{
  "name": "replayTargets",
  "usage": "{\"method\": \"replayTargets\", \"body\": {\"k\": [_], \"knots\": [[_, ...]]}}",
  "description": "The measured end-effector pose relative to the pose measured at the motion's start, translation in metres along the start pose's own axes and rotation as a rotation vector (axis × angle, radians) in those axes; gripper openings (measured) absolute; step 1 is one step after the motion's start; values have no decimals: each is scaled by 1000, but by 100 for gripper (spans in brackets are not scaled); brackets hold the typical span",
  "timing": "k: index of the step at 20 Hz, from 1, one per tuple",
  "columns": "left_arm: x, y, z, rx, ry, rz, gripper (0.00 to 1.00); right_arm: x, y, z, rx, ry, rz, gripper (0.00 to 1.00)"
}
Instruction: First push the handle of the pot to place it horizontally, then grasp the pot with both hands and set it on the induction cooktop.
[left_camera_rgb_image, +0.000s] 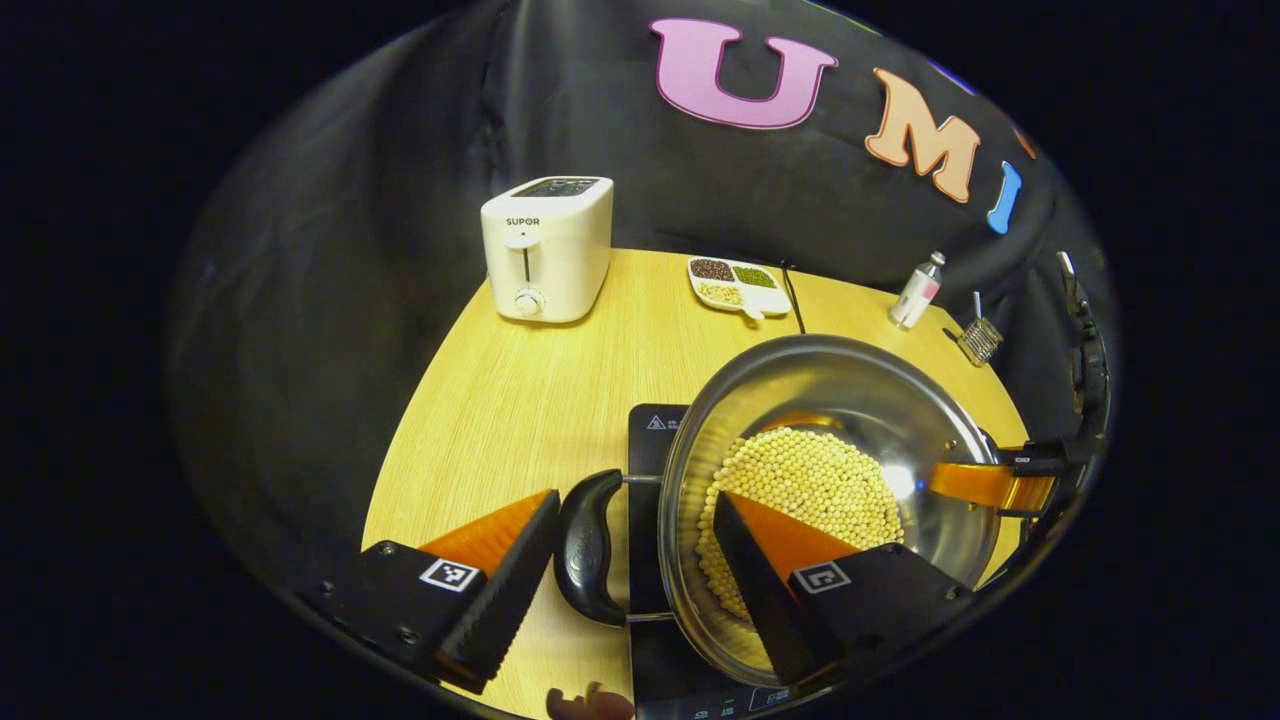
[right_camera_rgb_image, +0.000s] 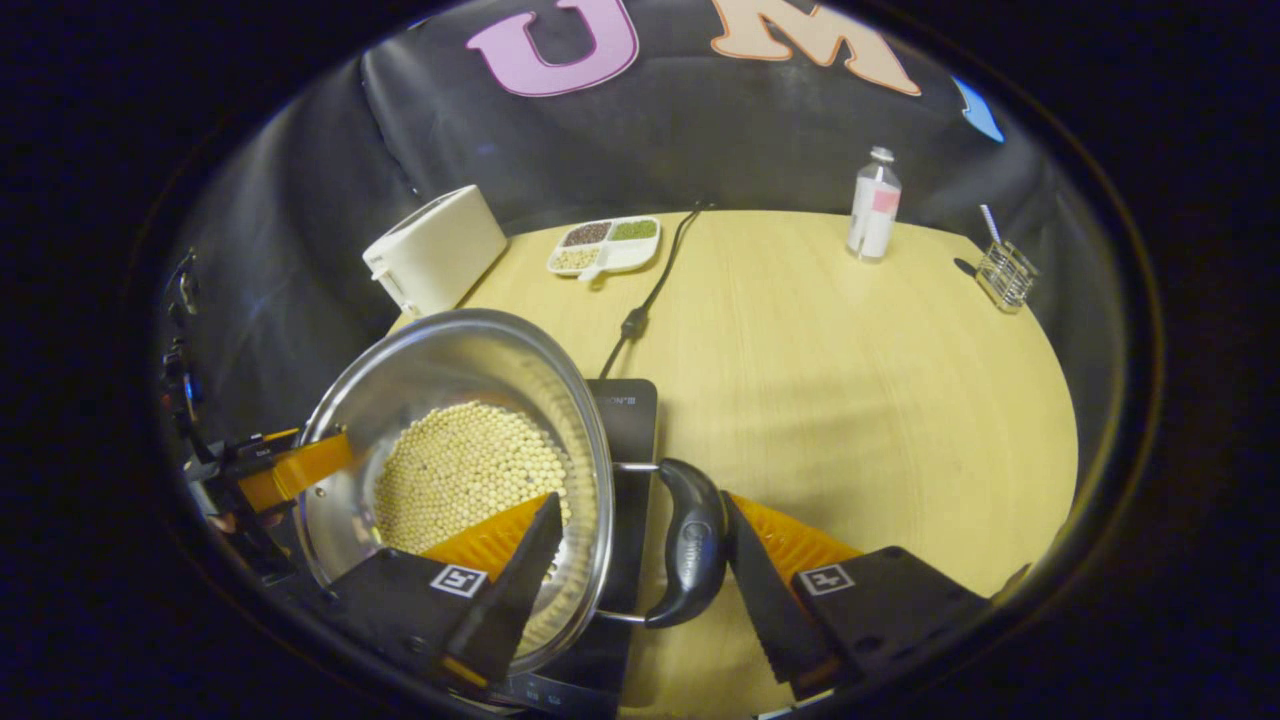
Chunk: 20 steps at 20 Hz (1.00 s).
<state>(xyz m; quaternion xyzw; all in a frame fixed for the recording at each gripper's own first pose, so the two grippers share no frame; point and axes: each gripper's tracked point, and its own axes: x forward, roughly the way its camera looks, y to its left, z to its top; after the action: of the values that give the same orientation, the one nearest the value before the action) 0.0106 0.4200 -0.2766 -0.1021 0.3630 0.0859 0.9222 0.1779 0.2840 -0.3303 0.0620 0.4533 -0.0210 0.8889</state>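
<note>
Left gripper view has the left gripper (left_camera_rgb_image: 630, 560) wide around a black handle (left_camera_rgb_image: 587, 548) of the bean-filled steel pot (left_camera_rgb_image: 830, 500), as does the right gripper (right_camera_rgb_image: 640, 570) (both slack), so lifting now would tip it over the black induction cooktop (left_camera_rgb_image: 648, 440).

- Your pot (left_camera_rgb_image: 830, 400) is shiny silver, filled with pale cream beans (left_camera_rgb_image: 810, 490).
- Its handles (left_camera_rgb_image: 588, 548) are glossy black.
- Under the pot, the cooktop (right_camera_rgb_image: 625, 410) is black.
- Behind the pot, the toaster (left_camera_rgb_image: 548, 248) is white on a light wood-grain table (right_camera_rgb_image: 850, 380).
</note>
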Motion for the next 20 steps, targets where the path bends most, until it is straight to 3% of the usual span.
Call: {"method": "replayTargets", "body": {"k": [8, 12, 20], "knots": [[-6, 2, 12, 61, -33, 32, 98, -5, 2, 12, 10, -22, 21, 98], [-17, 5, 35, 123, -123, 87, 98, -17, -5, 32, 5, -88, 17, 96], [-84, -20, 92, 177, -368, 125, 96, -89, -17, 98, -13, -354, 72, 95]]}}
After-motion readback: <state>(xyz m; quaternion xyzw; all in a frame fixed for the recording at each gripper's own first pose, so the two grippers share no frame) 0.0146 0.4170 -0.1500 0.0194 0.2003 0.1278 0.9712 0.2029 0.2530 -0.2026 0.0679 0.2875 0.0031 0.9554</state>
